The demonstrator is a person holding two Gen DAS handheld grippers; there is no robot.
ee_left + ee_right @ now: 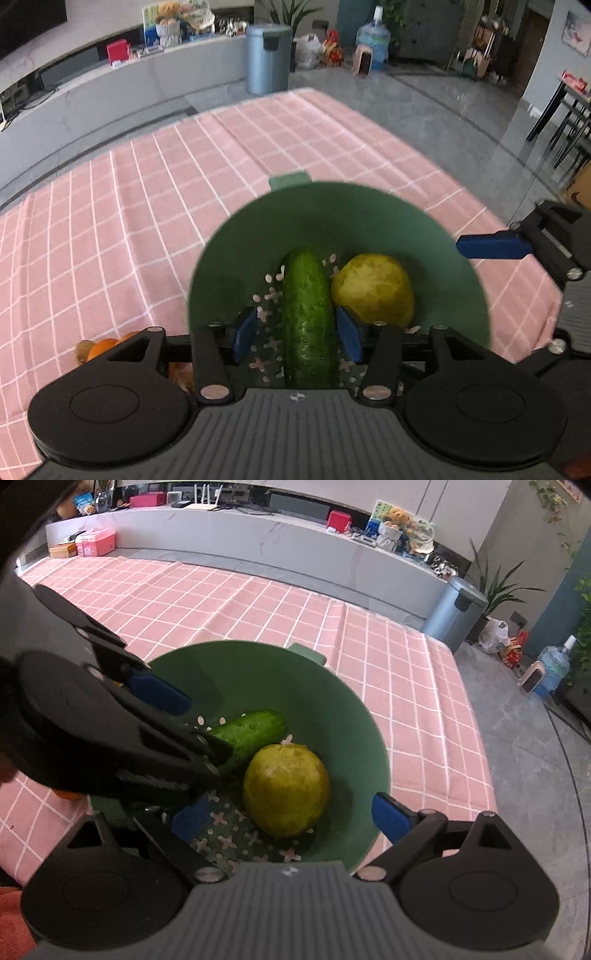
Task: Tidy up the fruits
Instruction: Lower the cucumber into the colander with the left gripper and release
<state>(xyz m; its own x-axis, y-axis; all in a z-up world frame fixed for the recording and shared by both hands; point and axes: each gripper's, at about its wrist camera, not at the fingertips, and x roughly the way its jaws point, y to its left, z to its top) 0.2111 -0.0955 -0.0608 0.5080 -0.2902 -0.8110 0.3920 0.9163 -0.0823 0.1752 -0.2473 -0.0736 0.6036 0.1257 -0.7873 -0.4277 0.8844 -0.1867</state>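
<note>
Centrally, the green bowl (343, 218) held a cucumber (308, 317) and a pear (373, 291); left fingers (245, 334) straddled the cucumber, apart, not pinching. Right fingers (389, 814) stood wide, released. Oranges (101, 347) sat lower left on the desk (129, 206).

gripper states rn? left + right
Left gripper: open, pads either side of the cucumber in the bowl, apparently not touching.
Right gripper: open, empty, over the bowl.
</note>
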